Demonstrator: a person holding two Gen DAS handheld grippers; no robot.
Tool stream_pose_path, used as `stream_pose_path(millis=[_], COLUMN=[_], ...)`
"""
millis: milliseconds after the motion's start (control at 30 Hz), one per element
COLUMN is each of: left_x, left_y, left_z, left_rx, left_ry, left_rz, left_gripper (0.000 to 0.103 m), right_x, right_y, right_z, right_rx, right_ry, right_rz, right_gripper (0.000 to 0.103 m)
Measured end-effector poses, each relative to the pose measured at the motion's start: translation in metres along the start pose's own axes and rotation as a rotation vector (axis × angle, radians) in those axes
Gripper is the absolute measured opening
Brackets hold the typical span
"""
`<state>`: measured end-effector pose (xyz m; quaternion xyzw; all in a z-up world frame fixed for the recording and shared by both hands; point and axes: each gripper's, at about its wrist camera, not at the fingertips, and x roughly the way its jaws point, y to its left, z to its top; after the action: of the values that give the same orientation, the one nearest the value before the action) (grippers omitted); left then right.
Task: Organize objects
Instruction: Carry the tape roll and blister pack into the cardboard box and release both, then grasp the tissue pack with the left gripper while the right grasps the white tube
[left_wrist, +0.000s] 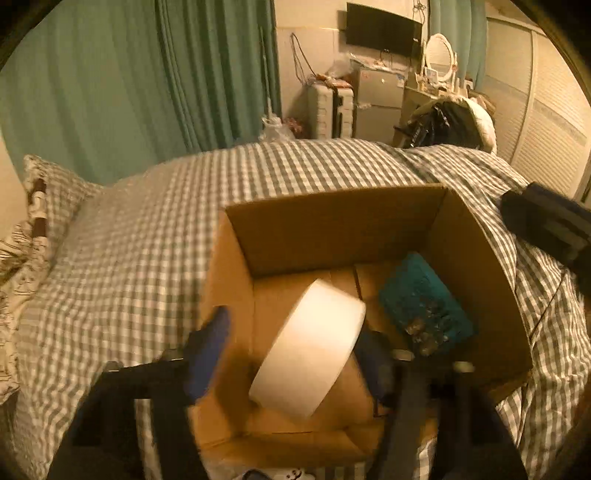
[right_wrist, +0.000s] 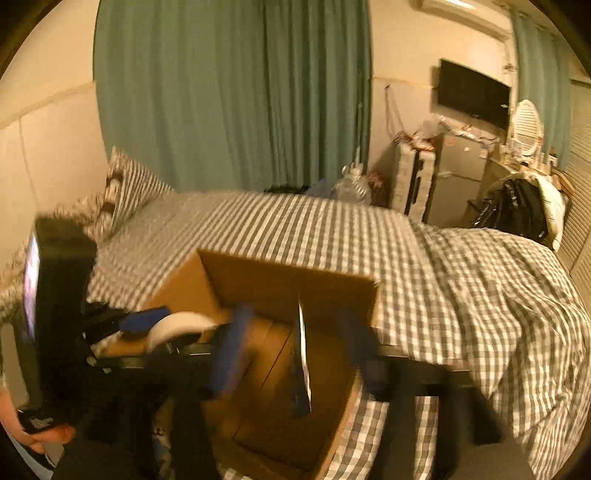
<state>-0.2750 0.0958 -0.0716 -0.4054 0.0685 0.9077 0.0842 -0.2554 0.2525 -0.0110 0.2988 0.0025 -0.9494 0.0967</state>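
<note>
An open cardboard box (left_wrist: 332, 225) sits on a bed with a grey checked cover. My left gripper (left_wrist: 295, 347) is over the box with its blue fingers (left_wrist: 210, 347) wide apart. A white tape roll (left_wrist: 310, 347) lies tilted between them, inside the box, touching neither finger clearly. A teal packet (left_wrist: 424, 302) leans in the box's right corner. In the right wrist view my right gripper (right_wrist: 299, 343) is open over the same box (right_wrist: 280, 284), and a thin flat packet (right_wrist: 303, 354) stands on edge between its blurred fingers, loose. The tape roll (right_wrist: 177, 325) shows at left.
The checked bed cover (left_wrist: 147, 236) spreads around the box, with pillows (left_wrist: 33, 206) at the left. Green curtains, a wall screen, a small fridge and a pile of clothes stand beyond the bed. The right gripper's body (left_wrist: 546, 221) shows at the right edge.
</note>
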Motion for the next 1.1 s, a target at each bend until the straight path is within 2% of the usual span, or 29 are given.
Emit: stream_pose_path(millis=[67, 200, 267, 400, 467, 533, 667, 867, 1000, 1100], left_x=[-0.013, -0.055, -0.081, -0.130, -0.155, -0.184, -0.216, -0.235, -0.218, -0.196], left_y=[0.001, 0.008, 0.014, 0.025, 0.033, 0.042, 0.056, 0.076, 0.079, 0.079], left_z=[0.001, 0.005, 0.008, 0.006, 0.002, -0.007, -0.027, -0.080, -0.123, -0.151], left_rx=[0.000, -0.026, -0.041, -0.069, -0.091, -0.105, -0.118, -0.147, -0.170, -0.197], left_ry=[-0.021, -0.069, -0.103, -0.176, -0.212, -0.255, -0.300, -0.315, -0.279, -0.234], left_rz=[0.002, -0.019, -0.016, -0.022, -0.032, -0.028, -0.011, 0.021, 0.068, 0.089], left_gripper=[0.086, 0.088, 0.095, 0.097, 0.101, 0.102, 0.103, 0.103, 0.103, 0.103], right_x=[-0.016, -0.053, -0.075, -0.123, -0.146, -0.167, -0.200, -0.204, -0.180, -0.147], right_y=[-0.003, 0.002, 0.009, 0.024, 0.032, 0.041, 0.063, 0.095, 0.110, 0.115], right_z=[0.006, 0.017, 0.020, 0.023, 0.023, 0.021, 0.008, -0.030, -0.072, -0.101], right_rx=[0.017, 0.013, -0.006, -0.040, -0.053, -0.069, -0.094, -0.115, -0.129, -0.144], right_ry=[-0.020, -0.050, -0.064, -0.102, -0.117, -0.135, -0.150, -0.090, -0.019, 0.052], right_rz=[0.012, -0.017, -0.030, -0.049, -0.052, -0.058, -0.055, -0.028, -0.029, -0.034], right_gripper=[0.067, 0.071, 0.071, 0.071, 0.072, 0.073, 0.077, 0.077, 0.077, 0.077])
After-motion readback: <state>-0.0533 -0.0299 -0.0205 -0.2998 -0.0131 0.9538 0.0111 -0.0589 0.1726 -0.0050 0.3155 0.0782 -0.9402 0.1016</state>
